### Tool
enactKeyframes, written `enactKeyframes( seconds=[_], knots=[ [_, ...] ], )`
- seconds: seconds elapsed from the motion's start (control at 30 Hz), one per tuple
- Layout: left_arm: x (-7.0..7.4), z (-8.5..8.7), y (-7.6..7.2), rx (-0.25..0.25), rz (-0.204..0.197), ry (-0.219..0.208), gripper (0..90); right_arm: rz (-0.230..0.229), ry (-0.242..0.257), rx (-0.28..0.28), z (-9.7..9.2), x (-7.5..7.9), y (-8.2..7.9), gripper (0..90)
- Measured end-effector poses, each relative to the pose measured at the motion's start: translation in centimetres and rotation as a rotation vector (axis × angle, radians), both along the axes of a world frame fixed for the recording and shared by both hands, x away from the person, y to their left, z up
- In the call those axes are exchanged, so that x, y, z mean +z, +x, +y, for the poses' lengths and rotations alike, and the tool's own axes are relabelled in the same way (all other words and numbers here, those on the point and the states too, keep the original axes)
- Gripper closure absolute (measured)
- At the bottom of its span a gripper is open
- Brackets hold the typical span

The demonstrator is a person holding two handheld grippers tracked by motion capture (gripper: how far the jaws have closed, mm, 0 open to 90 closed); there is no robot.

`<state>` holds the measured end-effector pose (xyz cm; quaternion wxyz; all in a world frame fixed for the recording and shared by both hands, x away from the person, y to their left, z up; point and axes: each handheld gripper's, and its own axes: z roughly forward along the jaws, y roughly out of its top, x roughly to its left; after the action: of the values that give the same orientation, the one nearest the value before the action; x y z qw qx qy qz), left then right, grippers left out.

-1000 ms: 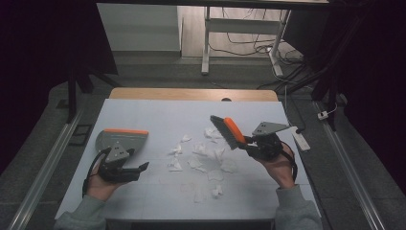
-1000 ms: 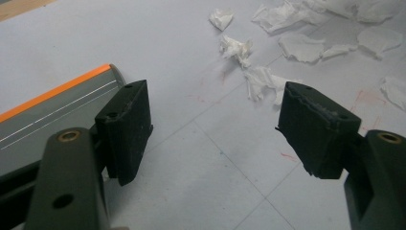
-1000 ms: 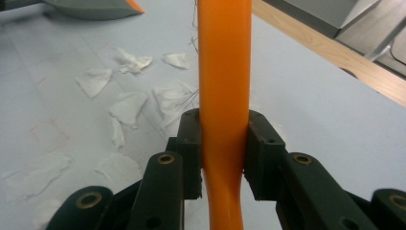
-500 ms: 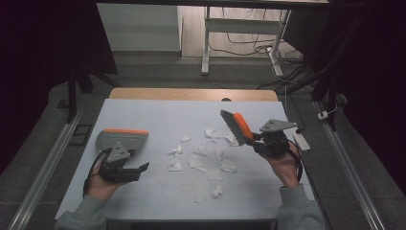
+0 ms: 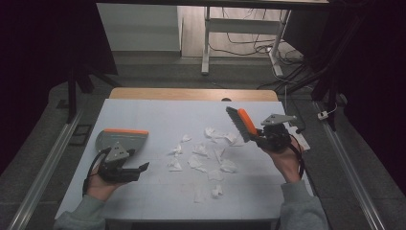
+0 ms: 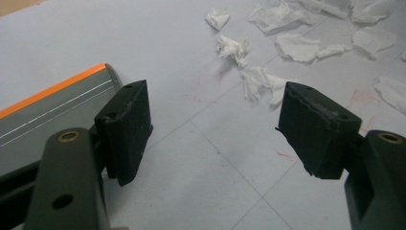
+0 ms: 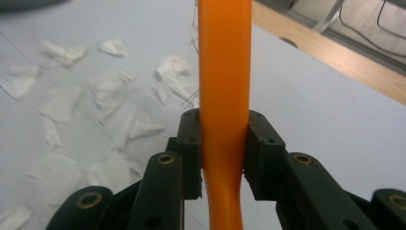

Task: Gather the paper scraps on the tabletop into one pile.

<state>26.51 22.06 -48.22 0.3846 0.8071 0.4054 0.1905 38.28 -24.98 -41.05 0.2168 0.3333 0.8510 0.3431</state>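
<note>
While my right gripper (image 5: 259, 137) clamps the orange plastic handle of the black-bristled hand brush (image 5: 241, 123), I see the brush raised above the far right part of the pale blue table mat (image 5: 158, 112), its bristle end angled up and toward the table's middle. From the right gripper view the handle (image 7: 224, 72) runs straight up between both pads, which press on it from either side. My left gripper (image 5: 140, 167) rests low at the near left with its jaws spread wide and nothing between them; its fingers (image 6: 125, 129) stand over bare mat. Just beside it lies the grey metal dustpan with the orange rim (image 5: 120, 139), flat on the mat. Between the two tools the torn white paper scraps (image 5: 206, 155) are scattered across the middle, loose and apart, nearest the brush side. Beyond the mat a wooden table edge (image 5: 191, 93) shows.
</note>
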Motion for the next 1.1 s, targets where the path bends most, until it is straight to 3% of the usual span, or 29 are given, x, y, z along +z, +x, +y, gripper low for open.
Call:
enactKeyframes(
  seconds=[0.23, 0.43, 0.57, 0.83, 1.0, 1.1],
  knots=[
    [0.0, 0.0, -0.1, -0.010, 0.000, 0.006, 27.9, 0.083, -0.144, -0.023, 0.9, 0.3, 3.4, 70.6],
    [-0.1, 0.0, 0.0, -0.009, 0.008, 0.008, 27.9, 0.139, -0.220, -0.053, 1.6, 0.2, 6.0, 70.6],
    [-0.1, 0.0, -0.1, -0.011, 0.007, 0.010, 27.9, 0.181, -0.306, -0.074, 2.1, -0.5, 7.2, 70.6],
    [-0.2, 0.1, 0.2, -0.004, 0.013, 0.001, 27.9, 0.245, -0.401, -0.114, 2.4, -2.5, 8.9, 70.6],
    [-0.2, 0.0, 0.3, -0.006, 0.013, 0.004, 27.9, 0.278, -0.435, -0.085, 4.2, -3.3, 10.0, 70.6],
    [-0.2, 0.2, 0.3, -0.003, 0.012, 0.000, 27.9, 0.291, -0.496, -0.028, 6.3, -3.7, 10.0, 70.7]
  ],
)
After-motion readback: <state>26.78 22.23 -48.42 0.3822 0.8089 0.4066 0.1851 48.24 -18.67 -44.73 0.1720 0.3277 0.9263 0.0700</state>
